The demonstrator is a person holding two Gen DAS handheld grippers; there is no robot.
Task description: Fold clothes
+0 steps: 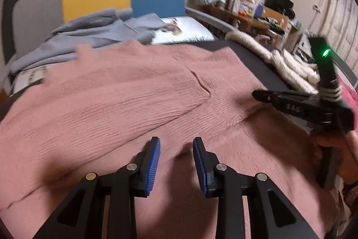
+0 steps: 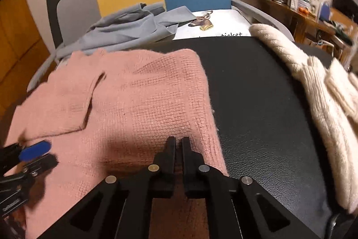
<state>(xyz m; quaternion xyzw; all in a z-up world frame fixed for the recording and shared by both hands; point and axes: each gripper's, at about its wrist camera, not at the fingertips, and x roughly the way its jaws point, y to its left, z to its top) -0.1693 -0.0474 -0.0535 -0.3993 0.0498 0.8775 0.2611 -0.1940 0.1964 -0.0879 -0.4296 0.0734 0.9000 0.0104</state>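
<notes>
Jaws part-open and empty on the left gripper (image 1: 176, 145), its blue pads (image 1: 154, 162) poised above a pink knit sweater (image 1: 125, 91); jaws pressed together on the right gripper (image 2: 177, 142), whether pinching knit cannot be told, over the sweater's edge at 3 o'clock. The sweater lies spread on a black counter (image 2: 257, 93). A cream knit (image 2: 313, 86) sits toward 2 o'clock, a grey garment (image 2: 125, 30) at 11 o'clock, just beyond a white deer-print shirt (image 2: 223, 24).

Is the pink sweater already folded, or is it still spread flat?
Partly folded. The pink sweater lies on the black surface with one sleeve laid across its body; the rest is spread flat.
</notes>
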